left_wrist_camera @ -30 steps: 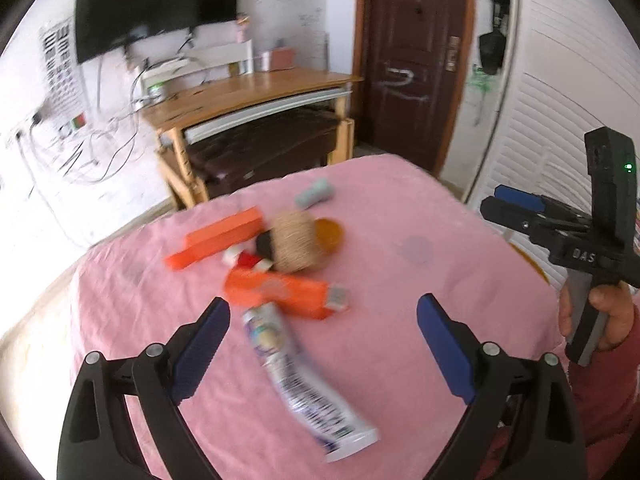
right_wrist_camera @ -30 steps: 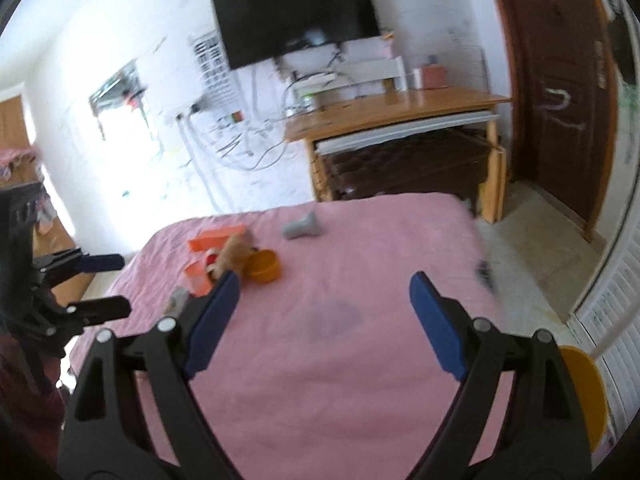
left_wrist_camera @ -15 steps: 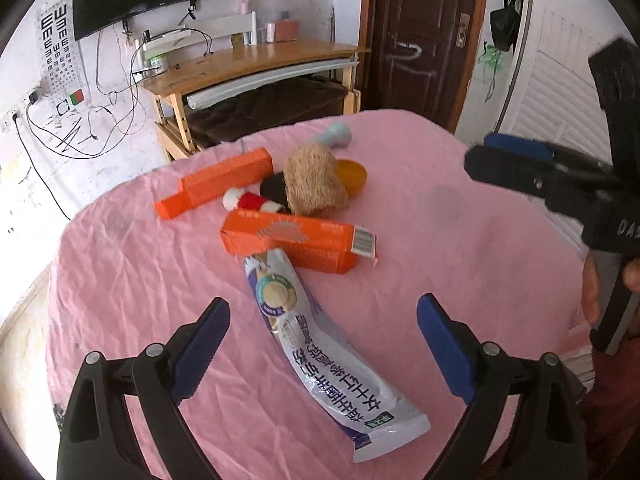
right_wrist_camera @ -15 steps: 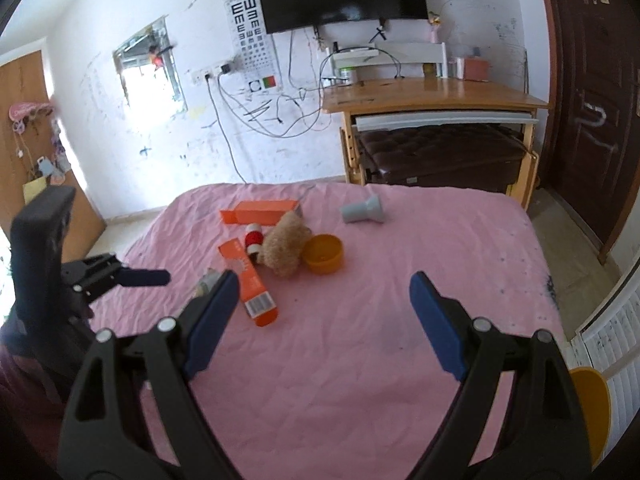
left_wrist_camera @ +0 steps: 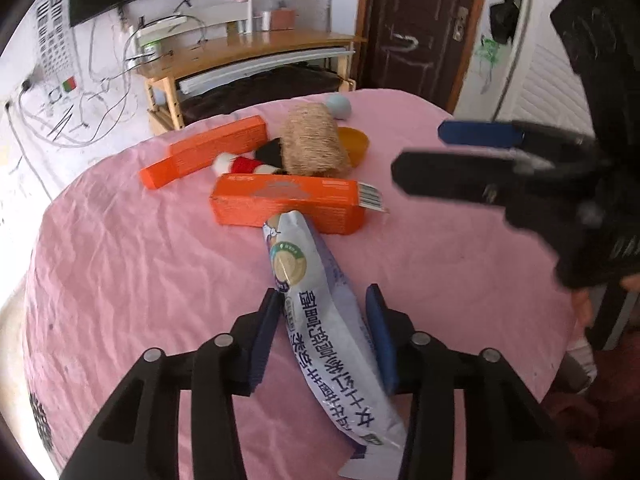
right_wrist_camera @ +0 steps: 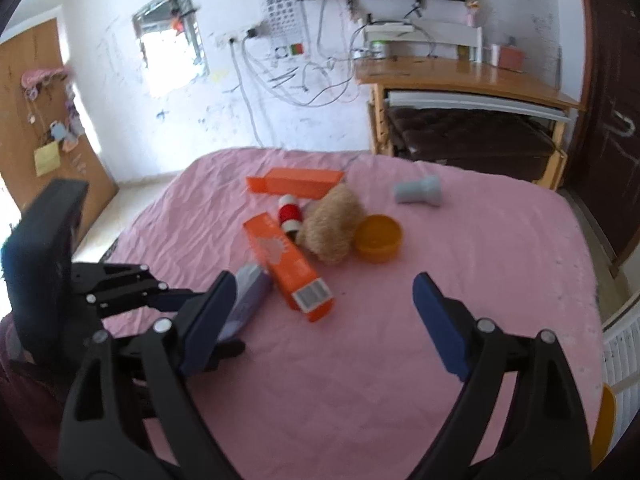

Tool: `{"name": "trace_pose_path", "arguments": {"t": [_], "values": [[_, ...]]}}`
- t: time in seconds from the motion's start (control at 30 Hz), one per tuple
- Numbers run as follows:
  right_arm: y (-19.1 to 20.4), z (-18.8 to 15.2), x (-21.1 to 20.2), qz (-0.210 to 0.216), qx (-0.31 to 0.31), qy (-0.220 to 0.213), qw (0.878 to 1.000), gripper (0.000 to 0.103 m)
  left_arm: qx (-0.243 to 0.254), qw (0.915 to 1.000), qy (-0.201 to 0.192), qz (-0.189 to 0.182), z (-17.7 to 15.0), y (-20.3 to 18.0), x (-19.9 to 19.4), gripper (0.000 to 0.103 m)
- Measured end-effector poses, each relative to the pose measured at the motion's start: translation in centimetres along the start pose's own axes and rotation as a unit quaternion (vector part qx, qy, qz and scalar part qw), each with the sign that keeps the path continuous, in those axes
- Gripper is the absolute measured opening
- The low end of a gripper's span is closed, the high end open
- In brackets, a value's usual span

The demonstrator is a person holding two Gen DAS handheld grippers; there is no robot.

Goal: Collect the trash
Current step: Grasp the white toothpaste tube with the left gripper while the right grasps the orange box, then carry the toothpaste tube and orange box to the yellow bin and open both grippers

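Left gripper [left_wrist_camera: 322,320] is clamped down on the white-and-purple snack pouch [left_wrist_camera: 320,312], blue pads pressing both its sides, the pouch lying on the pink tablecloth [left_wrist_camera: 120,280] with its far end touching an orange carton [left_wrist_camera: 286,202]. Right gripper [right_wrist_camera: 322,316] hangs above the cloth, jaws spread wide, gripping nothing. Beyond: twine ball [left_wrist_camera: 314,144], orange bowl [right_wrist_camera: 378,238], second orange carton [left_wrist_camera: 204,152], grey piece [right_wrist_camera: 418,192].
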State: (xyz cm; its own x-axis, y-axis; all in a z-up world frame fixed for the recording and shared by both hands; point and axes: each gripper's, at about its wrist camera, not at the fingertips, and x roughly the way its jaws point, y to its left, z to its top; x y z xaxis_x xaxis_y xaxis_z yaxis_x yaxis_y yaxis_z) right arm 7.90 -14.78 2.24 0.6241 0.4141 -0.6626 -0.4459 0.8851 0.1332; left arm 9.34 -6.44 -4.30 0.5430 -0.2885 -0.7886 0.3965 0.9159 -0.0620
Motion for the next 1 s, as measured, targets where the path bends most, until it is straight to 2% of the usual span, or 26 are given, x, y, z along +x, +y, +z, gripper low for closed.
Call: {"name": "trace_pose_path", "arguments": {"t": [0.17, 0.33, 0.4, 0.53, 0.6, 0.7, 0.73, 0.77, 0.9, 1.0], "values": [[1.9, 0.6, 2.8, 0.009, -0.032, 0.033, 0.999, 0.086, -0.02, 0.9998, -0.003, 0.009, -0.7, 2.0, -0.9, 0.033], [4.0, 0.8, 5.3, -0.007, -0.077, 0.07, 0.995, 0.086, -0.031, 0.9992, -0.007, 0.023, -1.4, 3.7, -2.0, 0.032], [4.5, 0.8, 6.0, -0.014, -0.089, 0.079, 0.993, 0.077, -0.037, 0.9989, -0.007, 0.026, -1.7, 4.6, -2.1, 0.032], [5.5, 0.7, 7.2, -0.011, -0.104, 0.101, 0.989, 0.069, -0.049, 0.9983, -0.009, 0.03, -2.2, 6.0, -2.6, 0.032], [5.8, 0.7, 7.6, -0.009, -0.108, 0.11, 0.988, 0.057, -0.051, 0.9982, -0.01, 0.03, -2.4, 6.2, -2.7, 0.032], [6.1, 0.5, 7.9, -0.004, -0.107, 0.114, 0.988, 0.044, -0.052, 0.9982, -0.012, 0.027, -2.7, 6.6, -2.8, 0.032], [6.1, 0.5, 7.8, -0.001, -0.105, 0.111, 0.988, 0.034, -0.053, 0.9982, -0.013, 0.026, -2.9, 6.7, -2.8, 0.033], [6.2, 0.6, 7.8, -0.002, -0.104, 0.11, 0.988, 0.03, -0.053, 0.9982, -0.014, 0.026, -2.9, 6.7, -2.8, 0.033], [6.2, 0.7, 7.4, 0.007, -0.091, 0.1, 0.991, 0.028, -0.068, 0.9973, -0.023, 0.018, -3.3, 6.9, -3.2, 0.032], [6.2, 0.9, 6.0, 0.02, -0.079, 0.075, 0.994, 0.028, -0.082, 0.9959, -0.033, 0.021, -3.4, 7.4, -3.9, 0.032]]}}
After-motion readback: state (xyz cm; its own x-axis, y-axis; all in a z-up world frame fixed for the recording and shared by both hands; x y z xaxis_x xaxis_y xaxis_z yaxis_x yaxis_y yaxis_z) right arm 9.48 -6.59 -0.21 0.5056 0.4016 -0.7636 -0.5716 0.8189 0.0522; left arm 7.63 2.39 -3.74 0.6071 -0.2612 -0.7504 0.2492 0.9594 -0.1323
